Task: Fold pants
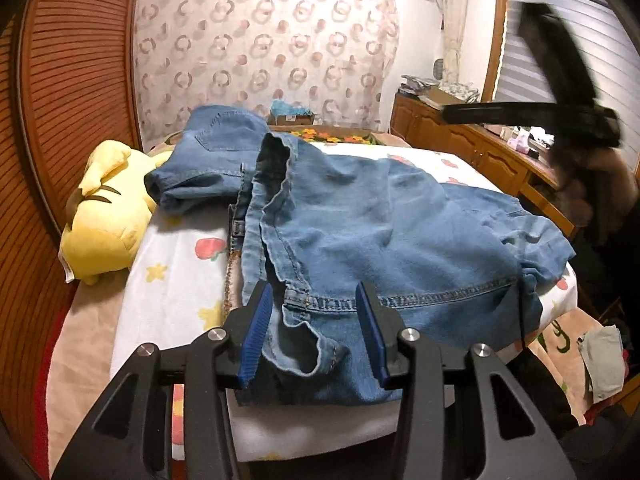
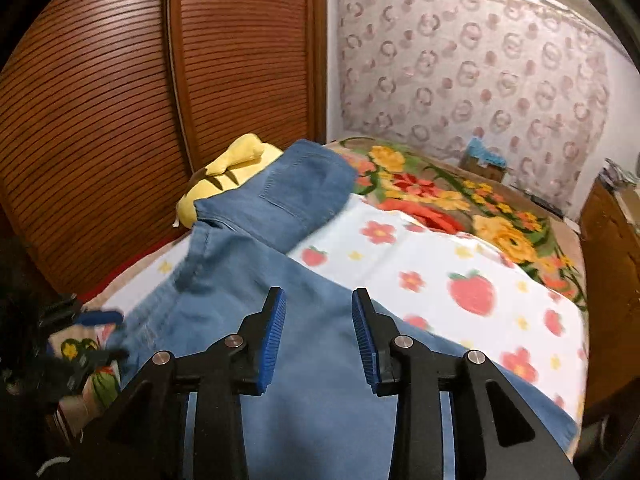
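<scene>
Blue denim pants (image 1: 360,232) lie rumpled on the bed, the waistband near the front edge and one part bunched at the far left. My left gripper (image 1: 316,308) is open, its blue pads either side of a fold of the waistband, not closed on it. In the right wrist view the pants (image 2: 256,280) stretch from under the fingers to a back pocket by the plush. My right gripper (image 2: 318,320) is open just above the denim. The right gripper also shows blurred in the left wrist view (image 1: 560,80), raised at the right.
A yellow plush toy (image 1: 108,216) lies at the bed's left edge by the slatted wooden wardrobe (image 1: 72,80). A white strawberry-print blanket (image 2: 460,280) and a floral blanket (image 2: 460,200) cover the bed. A wooden dresser (image 1: 472,136) stands at the right.
</scene>
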A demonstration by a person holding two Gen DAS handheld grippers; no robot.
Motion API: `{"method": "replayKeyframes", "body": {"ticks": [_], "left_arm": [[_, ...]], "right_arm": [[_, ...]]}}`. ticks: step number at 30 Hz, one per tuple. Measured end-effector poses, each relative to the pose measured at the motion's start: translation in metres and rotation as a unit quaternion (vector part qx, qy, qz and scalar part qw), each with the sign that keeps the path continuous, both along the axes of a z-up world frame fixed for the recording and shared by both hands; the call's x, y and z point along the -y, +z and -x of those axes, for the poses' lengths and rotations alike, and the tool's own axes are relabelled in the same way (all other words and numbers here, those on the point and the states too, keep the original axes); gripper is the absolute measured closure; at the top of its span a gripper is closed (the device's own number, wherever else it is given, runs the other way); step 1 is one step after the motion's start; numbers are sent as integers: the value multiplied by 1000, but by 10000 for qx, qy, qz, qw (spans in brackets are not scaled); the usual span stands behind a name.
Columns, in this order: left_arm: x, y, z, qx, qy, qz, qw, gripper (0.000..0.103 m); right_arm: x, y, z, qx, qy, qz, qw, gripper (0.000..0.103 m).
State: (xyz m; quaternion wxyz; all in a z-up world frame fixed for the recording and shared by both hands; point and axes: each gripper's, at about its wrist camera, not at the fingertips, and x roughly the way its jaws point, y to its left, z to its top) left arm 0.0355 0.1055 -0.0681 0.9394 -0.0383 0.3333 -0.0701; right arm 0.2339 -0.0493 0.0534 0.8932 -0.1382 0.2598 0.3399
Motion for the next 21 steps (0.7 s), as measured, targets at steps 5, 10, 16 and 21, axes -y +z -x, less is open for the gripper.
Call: {"method": "replayKeyframes", "body": {"ticks": [5,10,16,21], "left_arm": [[1,-11,-9,-142,60,-55,9999,59],[2,-26,-17,-459,155,-210,9986,59],[4,-28,-19,-429,148,-259,9986,59],[6,-26,-17,-309,136,-312,9989,82]], "right_arm": [[55,16,38,240,-307,65,9992,67],[98,28,67,366,-660,90,9971,67],[126,30,88,313,-956,48,9949,67],[130,7,84,62,-1119,61,9937,67]]}}
